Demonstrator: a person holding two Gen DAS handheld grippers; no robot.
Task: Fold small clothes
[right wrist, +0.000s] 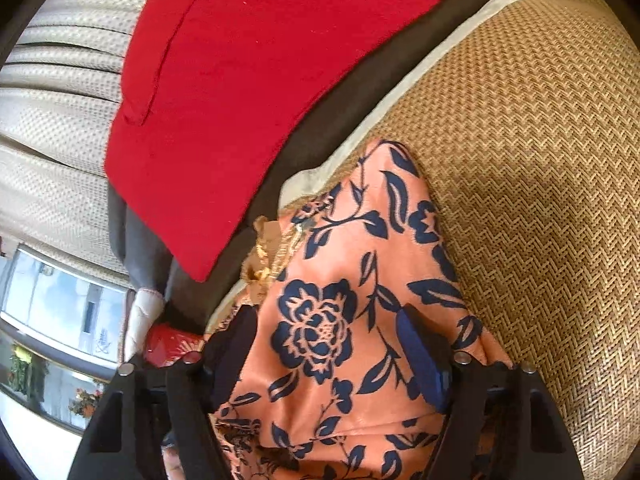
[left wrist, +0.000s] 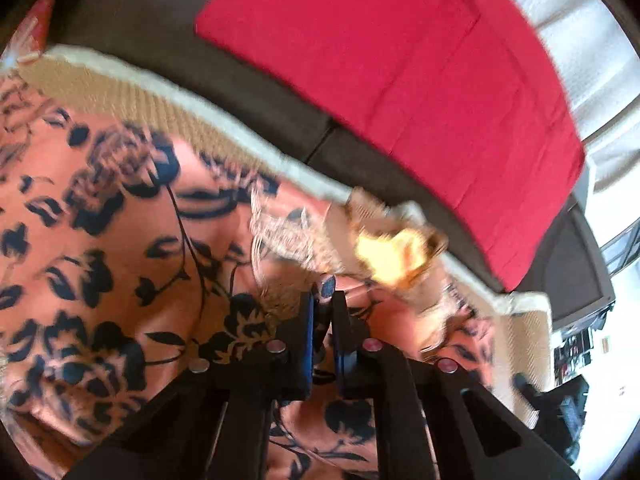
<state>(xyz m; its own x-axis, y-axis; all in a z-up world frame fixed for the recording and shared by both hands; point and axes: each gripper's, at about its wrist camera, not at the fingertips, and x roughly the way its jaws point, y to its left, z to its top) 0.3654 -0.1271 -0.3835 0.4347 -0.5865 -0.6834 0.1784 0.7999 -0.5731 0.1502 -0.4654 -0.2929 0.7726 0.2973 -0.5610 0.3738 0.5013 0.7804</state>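
Woven herringbone matting (right wrist: 540, 160) carries silky floral cloth (right wrist: 340, 280); left gripper (left wrist: 326, 292) pinches it, right gripper (right wrist: 328, 328) straddles it, jaws apart.

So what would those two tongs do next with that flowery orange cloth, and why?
Probably close the right tongs on the orange cloth with navy flowers. The left tongs look already pinched on it, while the right ones stand open with cloth between them; both need hold before lifting a fold.
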